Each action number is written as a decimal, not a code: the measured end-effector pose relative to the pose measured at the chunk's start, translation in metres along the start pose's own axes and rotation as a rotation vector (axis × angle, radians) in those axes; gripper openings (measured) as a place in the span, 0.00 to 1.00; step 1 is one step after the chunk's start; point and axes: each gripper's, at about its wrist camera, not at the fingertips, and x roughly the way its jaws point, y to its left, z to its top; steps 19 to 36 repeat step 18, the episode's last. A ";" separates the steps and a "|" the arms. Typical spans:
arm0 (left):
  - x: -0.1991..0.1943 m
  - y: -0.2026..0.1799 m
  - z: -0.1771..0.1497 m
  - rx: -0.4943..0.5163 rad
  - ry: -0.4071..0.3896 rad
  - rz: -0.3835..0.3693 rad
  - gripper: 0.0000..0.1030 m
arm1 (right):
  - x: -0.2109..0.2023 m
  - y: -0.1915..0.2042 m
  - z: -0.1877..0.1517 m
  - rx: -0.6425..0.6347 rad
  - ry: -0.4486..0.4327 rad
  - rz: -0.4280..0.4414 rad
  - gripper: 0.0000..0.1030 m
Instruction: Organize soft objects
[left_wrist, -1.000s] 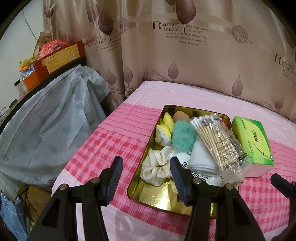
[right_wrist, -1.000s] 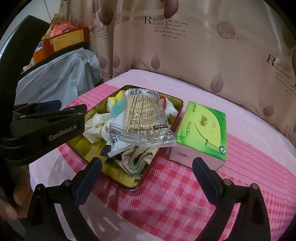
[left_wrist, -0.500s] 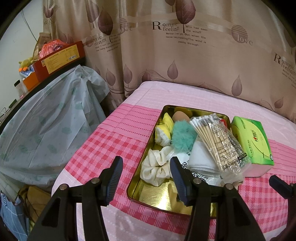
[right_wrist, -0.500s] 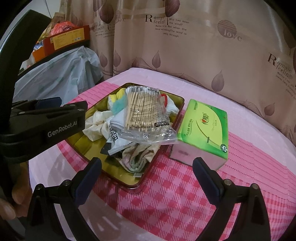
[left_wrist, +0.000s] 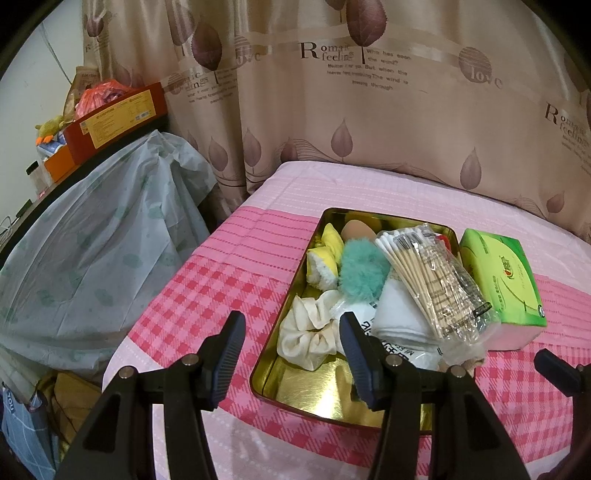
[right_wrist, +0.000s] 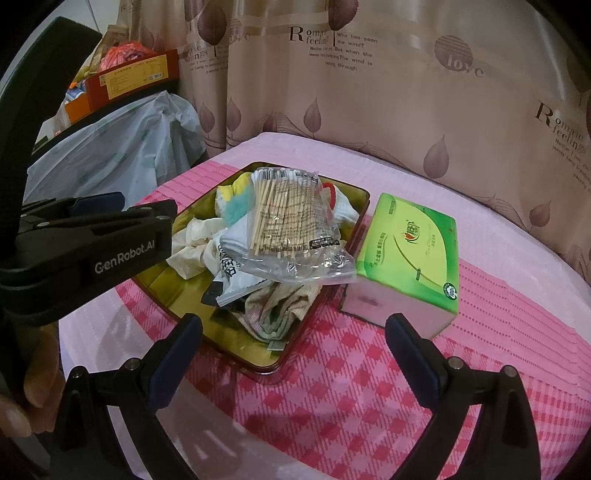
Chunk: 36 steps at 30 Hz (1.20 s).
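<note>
A gold tin tray on the pink checked cloth holds a cream scrunchie, a teal pompom, yellow and white soft pieces, a bag of cotton swabs, white packets and a folded cloth. A green tissue pack stands right of the tray. My left gripper hangs open over the tray's near left corner, holding nothing. My right gripper is open above the cloth before the tray, empty.
A plastic-covered heap stands left of the table, with red and orange boxes on a shelf behind it. A leaf-patterned curtain hangs close behind the table. A hand holds the left gripper's body at the left edge of the right wrist view.
</note>
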 end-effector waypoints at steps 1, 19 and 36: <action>0.000 0.000 0.000 0.002 -0.002 0.000 0.53 | 0.000 0.000 0.001 0.001 0.000 0.000 0.95; -0.003 -0.001 0.000 0.013 -0.019 -0.007 0.53 | 0.000 0.004 -0.001 0.003 0.002 -0.002 0.95; -0.003 -0.001 0.000 0.013 -0.019 -0.007 0.53 | 0.000 0.004 -0.001 0.003 0.002 -0.002 0.95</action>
